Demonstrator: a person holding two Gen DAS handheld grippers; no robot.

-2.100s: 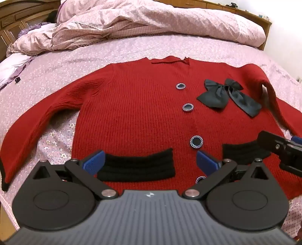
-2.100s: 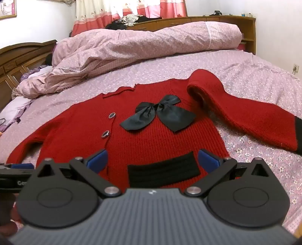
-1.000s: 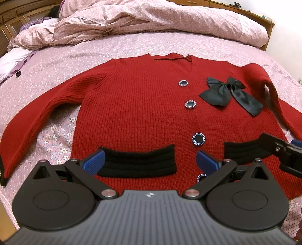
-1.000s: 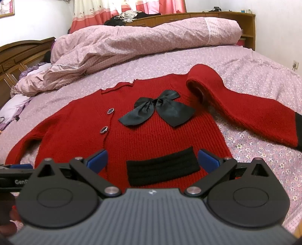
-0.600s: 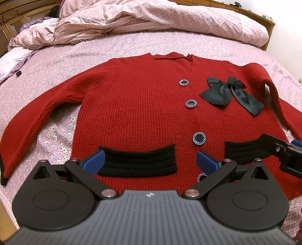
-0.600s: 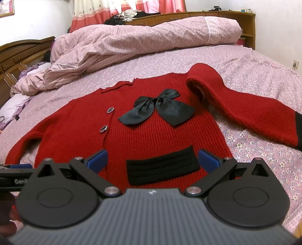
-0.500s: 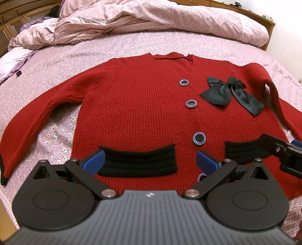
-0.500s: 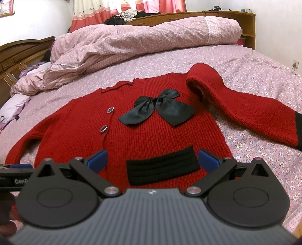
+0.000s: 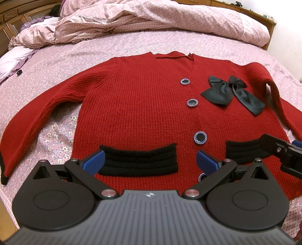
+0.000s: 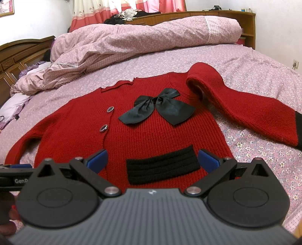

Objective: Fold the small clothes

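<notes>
A red knit cardigan lies flat, front up, on the bed, with dark buttons, two black pocket bands and a black bow. Its sleeves spread to both sides; the right sleeve is humped at the shoulder. My left gripper is open and empty, just above the hem over the left pocket band. My right gripper is open and empty over the right pocket band. It also shows at the right edge of the left wrist view.
The bed has a pink floral sheet. A bunched pink duvet lies along the far side. A wooden headboard stands at the left, a wooden shelf behind. The bed's near edge is beneath the grippers.
Both grippers drifted slightly over two seconds, so the cardigan sits a little lower in the views; in the last half second nothing moved. Both stay open.
</notes>
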